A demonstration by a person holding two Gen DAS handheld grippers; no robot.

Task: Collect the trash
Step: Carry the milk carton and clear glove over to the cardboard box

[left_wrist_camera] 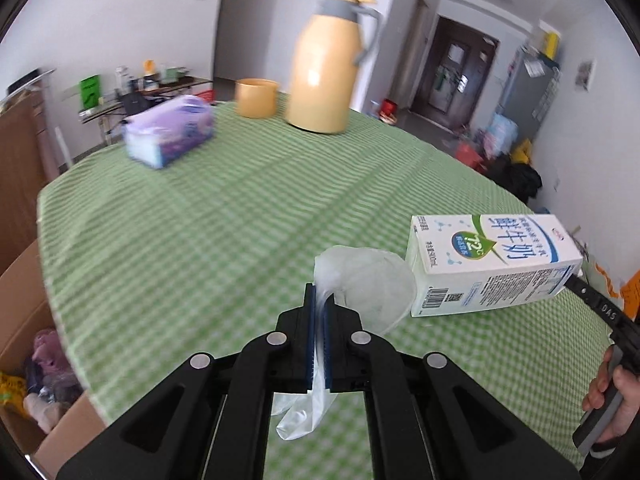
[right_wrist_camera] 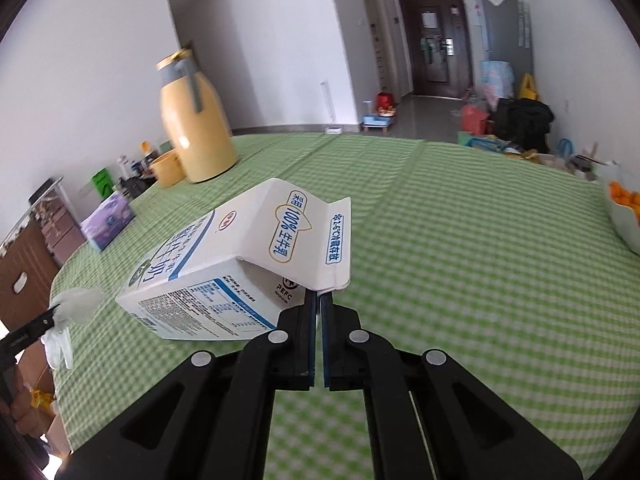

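My left gripper (left_wrist_camera: 319, 294) is shut on a clear plastic glove (left_wrist_camera: 360, 280) and holds it above the green checked table (left_wrist_camera: 240, 220). The glove hangs down between the pads. My right gripper (right_wrist_camera: 318, 296) is shut on the top seam of a white and blue milk carton (right_wrist_camera: 240, 264), which lies on its side in the air. The carton (left_wrist_camera: 488, 264) shows at the right of the left wrist view, just beside the glove. The left gripper and glove (right_wrist_camera: 76, 308) show at the far left of the right wrist view.
A yellow thermos jug (left_wrist_camera: 324, 68), a yellow cup (left_wrist_camera: 256, 98) and a purple tissue pack (left_wrist_camera: 168, 136) stand at the table's far side. A cardboard box (left_wrist_camera: 28, 360) with trash sits below the left table edge. A white bowl of oranges (right_wrist_camera: 626, 212) is at the right.
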